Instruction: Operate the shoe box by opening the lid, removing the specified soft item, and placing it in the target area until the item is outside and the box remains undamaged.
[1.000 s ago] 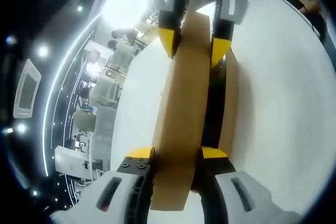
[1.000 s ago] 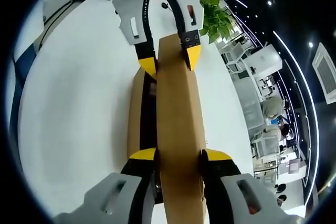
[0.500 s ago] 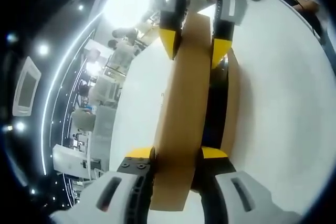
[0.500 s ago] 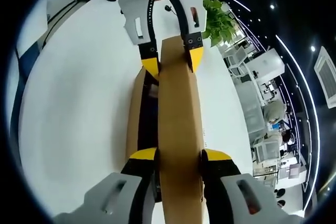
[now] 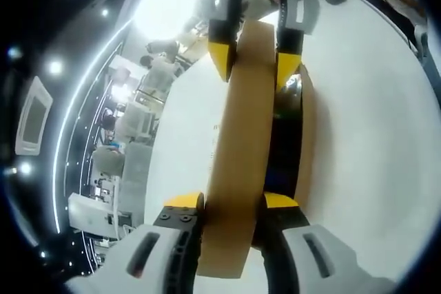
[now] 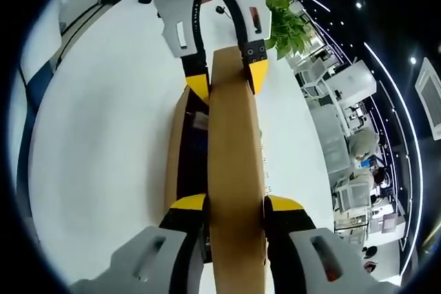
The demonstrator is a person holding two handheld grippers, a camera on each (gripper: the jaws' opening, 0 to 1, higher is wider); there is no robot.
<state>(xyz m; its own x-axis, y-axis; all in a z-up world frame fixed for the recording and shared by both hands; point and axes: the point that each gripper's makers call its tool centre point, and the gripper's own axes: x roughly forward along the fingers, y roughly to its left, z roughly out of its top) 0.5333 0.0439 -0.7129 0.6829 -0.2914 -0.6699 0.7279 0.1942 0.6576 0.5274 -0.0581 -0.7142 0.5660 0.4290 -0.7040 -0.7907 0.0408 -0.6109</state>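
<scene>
Lid (image 5: 241, 149) is the landmark: brown cardboard, raised edge-on above the box (image 5: 301, 142), which sits on the white table (image 5: 372, 122).

Left gripper view: my left gripper (image 5: 232, 202) is clenched on the near end of the lid, one yellow tip on each face. At the lid's far end the right gripper (image 5: 253, 67) pinches it the same way. The box lies just beside the lid, on its right in this view, with a dark open gap between lid and box wall. What is inside the gap is too dark to make out.

Right gripper view: my right gripper (image 6: 232, 202) is clamped on the lid (image 6: 236, 170) at the near end; the left gripper (image 6: 228, 79) grips the far end. Here the box (image 6: 175, 149) sits to the lid's left, interior dark. Table (image 6: 103, 115) surrounds both.

No readable writing on lid or box. Small marks along the lid's edge, too small to read.

Both grippers face each other along the lid's length.
</scene>
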